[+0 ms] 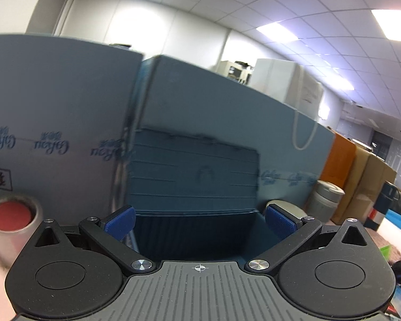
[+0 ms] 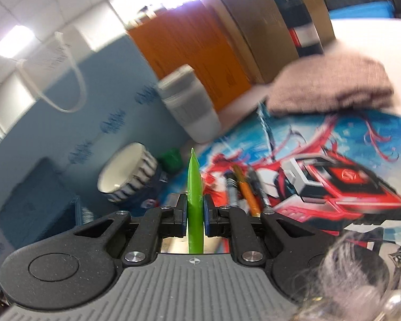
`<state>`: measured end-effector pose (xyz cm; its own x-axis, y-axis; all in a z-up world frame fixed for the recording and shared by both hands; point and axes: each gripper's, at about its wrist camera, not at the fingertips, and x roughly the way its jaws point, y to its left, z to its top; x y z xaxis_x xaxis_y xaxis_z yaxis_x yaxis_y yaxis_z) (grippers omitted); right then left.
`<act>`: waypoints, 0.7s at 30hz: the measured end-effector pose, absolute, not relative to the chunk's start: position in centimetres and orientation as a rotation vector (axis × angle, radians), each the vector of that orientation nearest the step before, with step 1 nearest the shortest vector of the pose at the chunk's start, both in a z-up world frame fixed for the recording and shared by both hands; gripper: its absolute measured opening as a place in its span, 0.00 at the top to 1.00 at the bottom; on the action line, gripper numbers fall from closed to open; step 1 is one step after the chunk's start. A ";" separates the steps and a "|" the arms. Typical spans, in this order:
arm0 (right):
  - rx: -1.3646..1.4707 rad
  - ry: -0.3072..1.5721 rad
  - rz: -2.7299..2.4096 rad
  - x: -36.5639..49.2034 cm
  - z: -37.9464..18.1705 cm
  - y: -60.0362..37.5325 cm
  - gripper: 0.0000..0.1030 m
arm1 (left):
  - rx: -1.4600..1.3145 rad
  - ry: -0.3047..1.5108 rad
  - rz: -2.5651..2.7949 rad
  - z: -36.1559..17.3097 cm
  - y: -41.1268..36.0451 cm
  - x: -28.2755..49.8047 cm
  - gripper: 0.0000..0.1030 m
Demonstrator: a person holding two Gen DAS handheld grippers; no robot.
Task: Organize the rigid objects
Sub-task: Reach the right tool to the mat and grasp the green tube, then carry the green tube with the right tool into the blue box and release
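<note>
My right gripper [image 2: 195, 215] is shut on a slim green pointed piece [image 2: 194, 187] that stands upright between the blue pads, its tip pointing away from me. Behind it, several pens and a brush [image 2: 247, 190] lie on a red and blue printed mat [image 2: 334, 160]. My left gripper [image 1: 199, 220] is open, with nothing between its blue pads [image 1: 120, 220]. It faces a dark blue open box [image 1: 195, 227] whose raised lid [image 1: 192, 171] stands just ahead.
Blue foam boards [image 1: 66, 107] wall the back. A tape roll with a red centre [image 1: 12, 216] sits left. A grey-white jar [image 2: 189, 104], a ribbed bowl [image 2: 128, 176], orange and brown boxes [image 2: 189, 50] and a folded pink cloth [image 2: 331, 85] stand around the mat.
</note>
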<state>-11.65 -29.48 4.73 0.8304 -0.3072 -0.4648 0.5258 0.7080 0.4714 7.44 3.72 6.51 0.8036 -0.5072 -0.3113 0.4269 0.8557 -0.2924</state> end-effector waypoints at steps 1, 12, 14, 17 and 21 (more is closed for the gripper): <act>0.607 0.345 -0.469 -11.9 5.5 -28.9 0.89 | -0.219 0.398 -0.498 6.4 4.0 7.7 0.00; 0.509 0.208 -0.233 -6.8 11.5 -22.9 0.89 | -0.249 0.473 -0.434 5.7 6.2 10.1 0.00; 0.519 0.197 -0.167 -4.6 11.9 -21.6 0.89 | -0.255 0.479 -0.433 5.6 6.7 10.4 0.00; 0.546 0.174 -0.091 -1.2 12.0 -19.8 0.89 | -0.273 0.498 -0.429 5.3 7.1 10.9 0.00; 0.531 0.156 -0.072 3.1 10.9 -17.3 0.89 | -0.291 0.515 -0.406 5.0 7.7 11.5 0.00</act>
